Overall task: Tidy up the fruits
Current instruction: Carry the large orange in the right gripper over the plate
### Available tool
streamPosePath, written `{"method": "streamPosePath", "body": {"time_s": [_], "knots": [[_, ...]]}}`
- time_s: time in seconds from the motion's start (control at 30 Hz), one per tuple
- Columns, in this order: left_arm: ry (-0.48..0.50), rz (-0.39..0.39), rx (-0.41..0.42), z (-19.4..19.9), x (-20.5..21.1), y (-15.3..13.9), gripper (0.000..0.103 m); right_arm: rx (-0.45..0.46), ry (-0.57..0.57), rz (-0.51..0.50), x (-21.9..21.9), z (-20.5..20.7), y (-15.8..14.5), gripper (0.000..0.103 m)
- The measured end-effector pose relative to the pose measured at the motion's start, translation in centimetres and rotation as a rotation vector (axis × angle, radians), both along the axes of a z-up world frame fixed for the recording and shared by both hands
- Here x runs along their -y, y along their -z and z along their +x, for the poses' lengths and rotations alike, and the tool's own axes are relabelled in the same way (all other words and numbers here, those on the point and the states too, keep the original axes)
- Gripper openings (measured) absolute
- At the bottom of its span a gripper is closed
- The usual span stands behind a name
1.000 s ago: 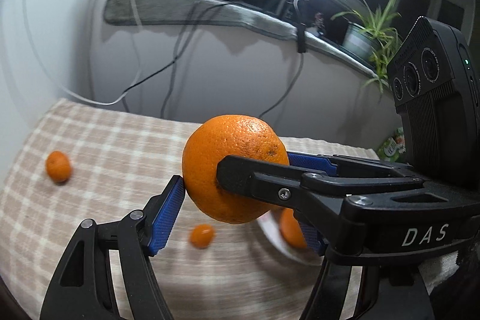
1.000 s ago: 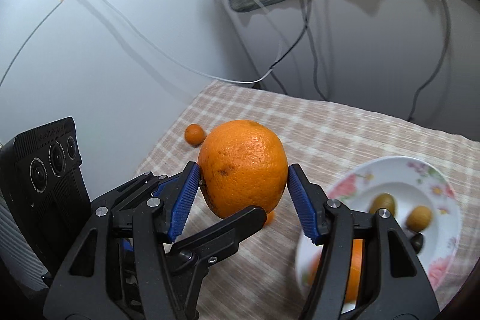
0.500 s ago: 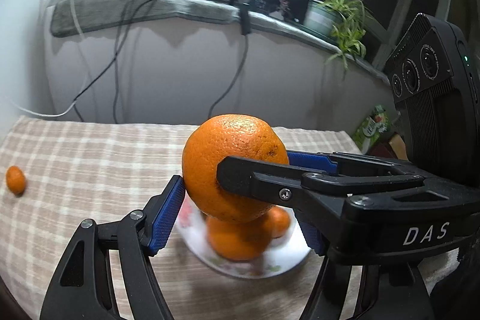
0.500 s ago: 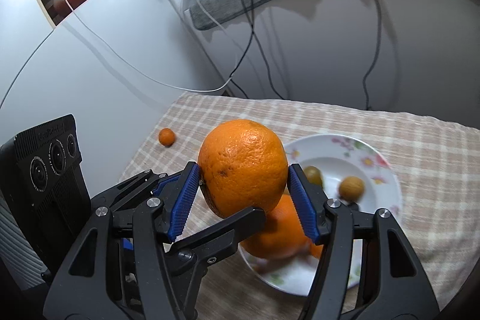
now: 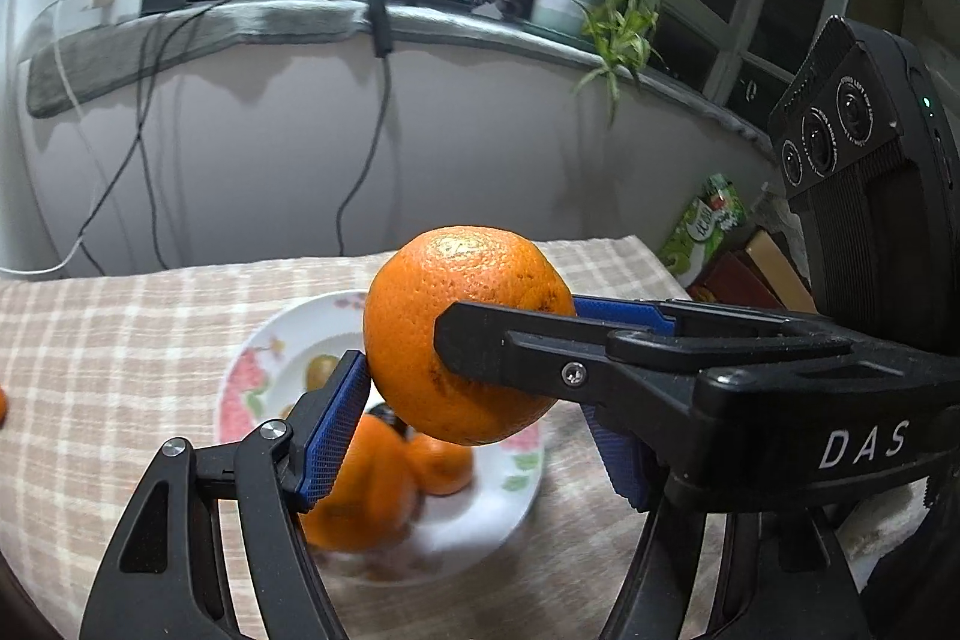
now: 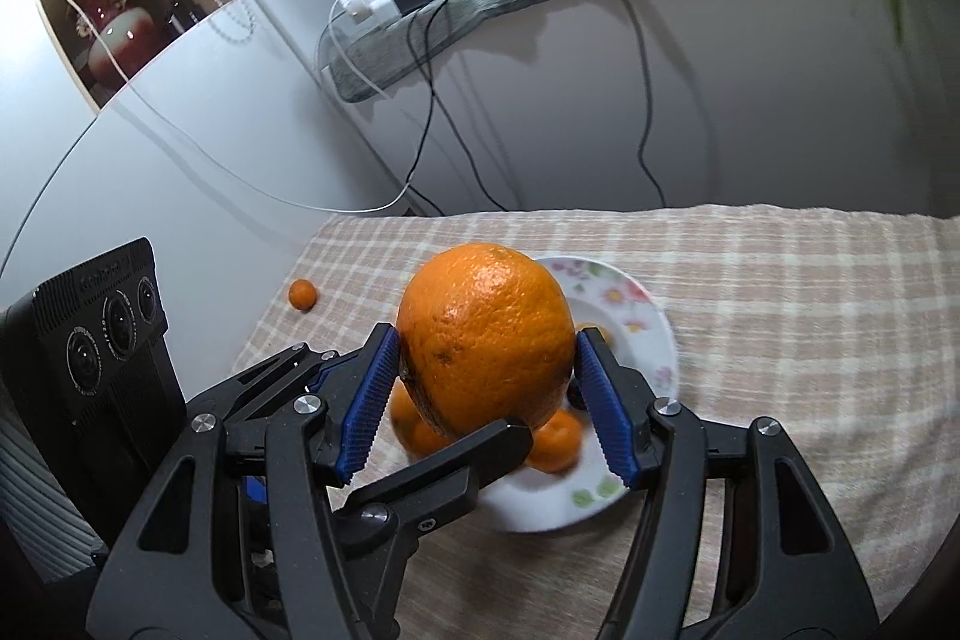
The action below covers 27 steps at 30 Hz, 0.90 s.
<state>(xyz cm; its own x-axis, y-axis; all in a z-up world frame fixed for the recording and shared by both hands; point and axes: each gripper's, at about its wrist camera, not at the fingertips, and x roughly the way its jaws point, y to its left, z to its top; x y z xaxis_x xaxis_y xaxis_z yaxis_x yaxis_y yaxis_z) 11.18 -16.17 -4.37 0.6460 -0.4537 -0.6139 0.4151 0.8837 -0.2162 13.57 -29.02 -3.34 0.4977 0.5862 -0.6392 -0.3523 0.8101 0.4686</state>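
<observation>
A large orange (image 6: 485, 334) rides in mid-air directly above a flowered plate (image 6: 651, 334), clamped from two sides at once: the right gripper (image 6: 486, 388) presses its blue pads against the fruit's flanks, while the left gripper (image 5: 471, 388) grips it crosswise. The plate lies straight below and slightly ahead of both grippers, so the drop looks to be nearly vertical. Neither hand appears nearer; both share the load. Smaller oranges (image 6: 555, 439) and a greenish fruit (image 5: 321, 370) already crowd the plate, and the held orange hides much of its middle, so free space is hard to judge. One small orange (image 6: 302, 293) sits well apart on the checked cloth (image 6: 780, 292) covering the worktop.
</observation>
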Motion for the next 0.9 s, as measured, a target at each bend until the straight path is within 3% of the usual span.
{"method": "streamPosePath", "body": {"time_s": [0.33, 0.9], "knots": [[0.045, 0.018, -0.050, 0.0, 2.6, 1.7, 0.070, -0.041, 0.043, 0.011, 2.9, -0.2, 1.7, 0.063], [0.051, 0.052, -0.080, 0.4, 3.8, 3.1, 0.070, -0.085, 0.052, 0.037, 3.6, 0.0, 3.4, 0.063]]}}
